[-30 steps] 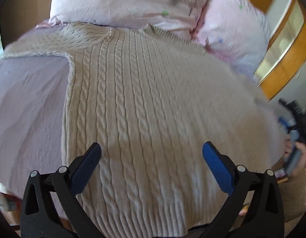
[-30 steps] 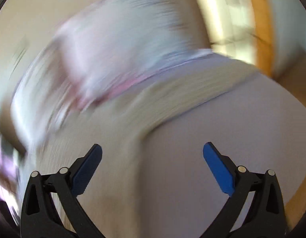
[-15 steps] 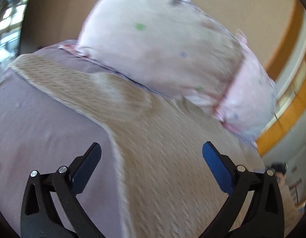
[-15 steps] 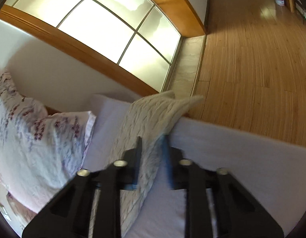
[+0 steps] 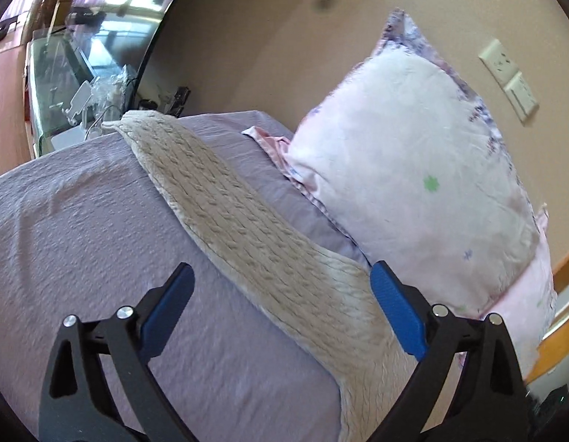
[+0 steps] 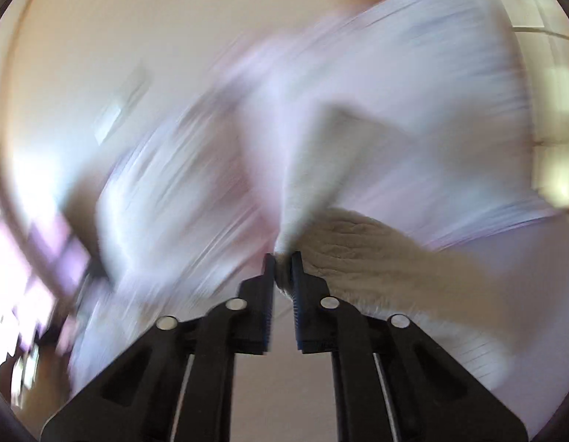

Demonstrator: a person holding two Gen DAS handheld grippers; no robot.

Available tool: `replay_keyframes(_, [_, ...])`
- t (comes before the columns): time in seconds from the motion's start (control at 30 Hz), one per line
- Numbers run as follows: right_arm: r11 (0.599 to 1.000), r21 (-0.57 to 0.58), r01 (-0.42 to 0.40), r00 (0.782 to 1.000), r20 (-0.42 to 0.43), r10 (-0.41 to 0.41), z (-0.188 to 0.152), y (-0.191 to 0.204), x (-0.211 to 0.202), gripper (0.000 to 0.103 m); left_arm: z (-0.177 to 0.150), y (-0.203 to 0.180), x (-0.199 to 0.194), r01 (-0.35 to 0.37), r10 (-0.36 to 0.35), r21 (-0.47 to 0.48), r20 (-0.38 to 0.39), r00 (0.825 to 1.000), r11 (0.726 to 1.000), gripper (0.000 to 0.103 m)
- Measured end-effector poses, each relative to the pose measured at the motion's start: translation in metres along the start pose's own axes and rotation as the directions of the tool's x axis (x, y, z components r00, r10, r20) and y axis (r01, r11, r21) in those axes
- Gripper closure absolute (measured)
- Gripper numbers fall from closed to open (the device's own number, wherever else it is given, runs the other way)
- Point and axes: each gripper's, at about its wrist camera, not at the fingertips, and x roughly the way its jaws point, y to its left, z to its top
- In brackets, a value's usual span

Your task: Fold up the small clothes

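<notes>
My left hand-held gripper (image 5: pixel 280 309) stands wide open with nothing between its blue pads (image 5: pixel 395 316), and it hovers over the bed (image 5: pixel 81 221). A sleeve of the beige cable-knit sweater (image 5: pixel 247 232) lies flat on the lilac sheet and runs from just under this hand-held gripper, closer to its right finger, away to the far left, where the cuff lies near the bed's far edge. To the right of the sleeve, ahead of my right finger, a pale pink pillow (image 5: pixel 413 169) with small flower prints leans up against the beige wall, and a white wall socket (image 5: pixel 509 77) sits on that wall beyond it. Past the far left corner of the bed I can make out a glass tank (image 5: pixel 59 84) and some clutter, too small to tell apart. My right hand-held gripper (image 6: pixel 282 258) is closed almost fully, pinching a fold of the sweater (image 6: pixel 358 243) at its fingertips; the knit bunches up right at the tips, rises in a pale flap ahead of them, and trails off to the right. That view is heavily blurred; behind the sweater I can only tell a pinkish-white pillow (image 6: pixel 413 73) and a plain wall.
</notes>
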Motion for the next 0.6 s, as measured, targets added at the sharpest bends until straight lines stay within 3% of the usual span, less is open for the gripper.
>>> replay_keyframes(0.07, [0.996, -0.004, -0.086, 0.994, -0.063, 0.086, -0.013, 0.022, 0.02, 0.07, 0.004, 0.01, 0.011, -0.017, 0.016, -0.049, -0.016, 1.0, 0.999, 0.019])
replay_keyframes(0.13, [0.996, 0.006, -0.09, 0.996, -0.021, 0.091, -0.016, 0.026, 0.014, 0.056, 0.008, 0.021, 0.017, -0.022, 0.02, -0.102, -0.024, 1.0, 0.995, 0.022])
replay_keyframes(0.2, [0.998, 0.023, -0.055, 0.998, 0.042, 0.054, -0.016, 0.018, -0.004, 0.03, 0.012, 0.034, 0.02, -0.037, 0.033, -0.139, -0.03, 0.999, 0.99, 0.023])
replay_keyframes(0.43, [0.98, 0.175, 0.093, 0.986, 0.121, -0.115, -0.019, -0.046, -0.068, 0.025, 0.033, 0.073, 0.035, -0.027, 0.021, -0.287, -0.023, 1.0, 0.957, 0.043])
replay_keyframes(0.53, [0.963, 0.238, 0.123, 0.978, 0.139, -0.159, -0.029, -0.064, -0.087, 0.023, 0.046, 0.091, 0.041, -0.01, 0.004, -0.367, -0.015, 1.0, 0.93, 0.052])
replay_keyframes(0.6, [0.952, 0.271, 0.142, 0.971, 0.147, -0.187, -0.039, -0.072, -0.096, 0.022, 0.053, 0.096, 0.048, -0.008, -0.004, -0.389, -0.03, 1.0, 0.921, 0.065])
